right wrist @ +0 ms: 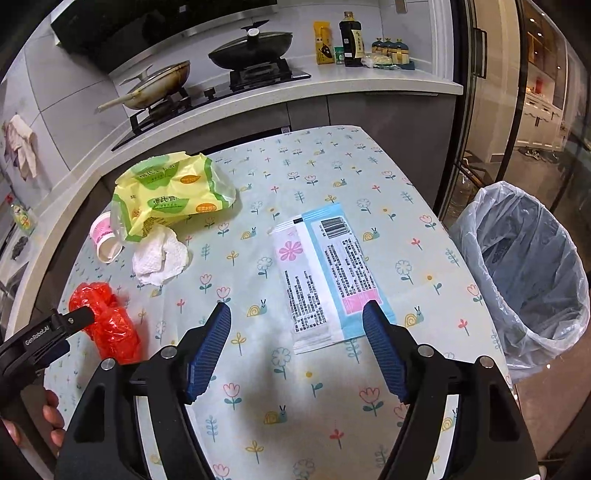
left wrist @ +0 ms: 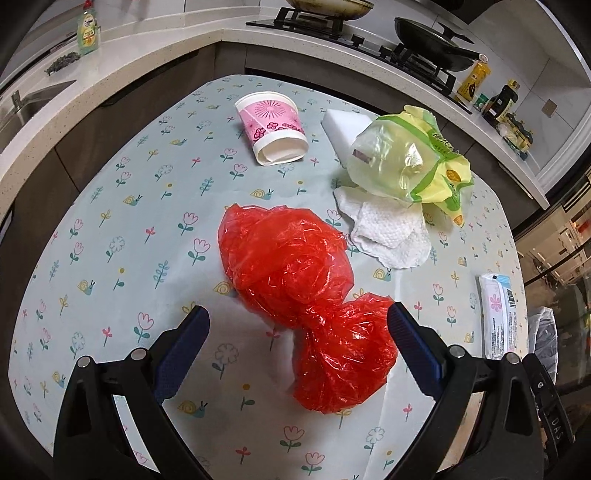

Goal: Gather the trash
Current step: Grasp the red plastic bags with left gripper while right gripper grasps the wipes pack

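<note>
A crumpled red plastic bag (left wrist: 306,295) lies on the flowered tablecloth (left wrist: 129,229); its near end sits between the open jaws of my left gripper (left wrist: 297,314). Behind it lie a crumpled white paper towel (left wrist: 391,229), a yellow-green plastic package (left wrist: 410,158), a tipped pink paper cup (left wrist: 273,127) and a white block (left wrist: 345,120). In the right wrist view, my right gripper (right wrist: 297,310) is open and empty, just short of a flat white and blue wrapper (right wrist: 325,273). The red bag (right wrist: 109,321), towel (right wrist: 160,258), package (right wrist: 173,194) and cup (right wrist: 105,236) show at the left.
A bin lined with a clear bag (right wrist: 524,266) stands off the table's right edge. A kitchen counter with a hob, pans (right wrist: 251,46) and bottles (right wrist: 351,35) runs behind the table. The left gripper (right wrist: 55,328) and the hand holding it show at the lower left.
</note>
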Demonstrator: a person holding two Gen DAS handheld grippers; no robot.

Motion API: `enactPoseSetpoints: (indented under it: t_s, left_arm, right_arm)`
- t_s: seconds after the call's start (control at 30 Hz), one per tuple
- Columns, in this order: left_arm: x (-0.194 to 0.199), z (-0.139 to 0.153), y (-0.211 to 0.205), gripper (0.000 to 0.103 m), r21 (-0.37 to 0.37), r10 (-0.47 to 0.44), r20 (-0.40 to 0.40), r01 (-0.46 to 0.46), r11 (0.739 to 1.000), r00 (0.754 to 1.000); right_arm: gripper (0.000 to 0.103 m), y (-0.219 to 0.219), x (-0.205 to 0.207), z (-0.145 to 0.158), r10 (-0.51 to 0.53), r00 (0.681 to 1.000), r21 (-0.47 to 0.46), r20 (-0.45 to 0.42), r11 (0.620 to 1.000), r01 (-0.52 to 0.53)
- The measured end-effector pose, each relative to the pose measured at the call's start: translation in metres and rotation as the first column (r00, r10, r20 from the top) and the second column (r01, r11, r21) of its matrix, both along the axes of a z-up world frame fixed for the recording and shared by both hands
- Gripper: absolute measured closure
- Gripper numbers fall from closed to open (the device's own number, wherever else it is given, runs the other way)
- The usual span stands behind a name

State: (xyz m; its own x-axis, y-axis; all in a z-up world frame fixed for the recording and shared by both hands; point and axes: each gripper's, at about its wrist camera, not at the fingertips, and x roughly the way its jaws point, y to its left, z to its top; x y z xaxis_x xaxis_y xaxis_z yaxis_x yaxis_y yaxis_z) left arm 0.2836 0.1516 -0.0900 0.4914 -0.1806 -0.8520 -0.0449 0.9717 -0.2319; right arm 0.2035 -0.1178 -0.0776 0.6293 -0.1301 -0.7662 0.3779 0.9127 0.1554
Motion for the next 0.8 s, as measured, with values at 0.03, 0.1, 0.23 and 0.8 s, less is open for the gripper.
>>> enactPoseSetpoints:
  t_s: [0.03,0.1,0.23,0.8]
  left_arm:
    - [0.001,-0.001,0.0,0.011,-0.002,0.004,-0.007,-0.004,1.0,1.0]
    - [0.002,-0.005,0.0,0.011,-0.007,0.009,-0.018,-0.009,1.0,1.0]
    - [0.006,-0.012,0.0,0.011,-0.01,0.019,-0.036,-0.019,1.0,0.999]
    - [0.016,-0.037,-0.035,0.023,-0.016,-0.074,-0.08,0.073,0.997,0.994]
  right_arm:
    - [0.031,-0.001,0.001,-0.002,-0.003,1.0,0.002,-0.004,1.0,0.003]
    - [0.03,-0.002,0.003,-0.007,-0.005,1.0,0.0,-0.011,1.0,0.005]
    - [0.029,-0.004,0.011,-0.017,-0.007,1.0,0.0,-0.029,1.0,0.007]
    - [0.025,-0.031,0.051,-0.052,-0.041,0.995,-0.069,-0.086,0.997,0.035]
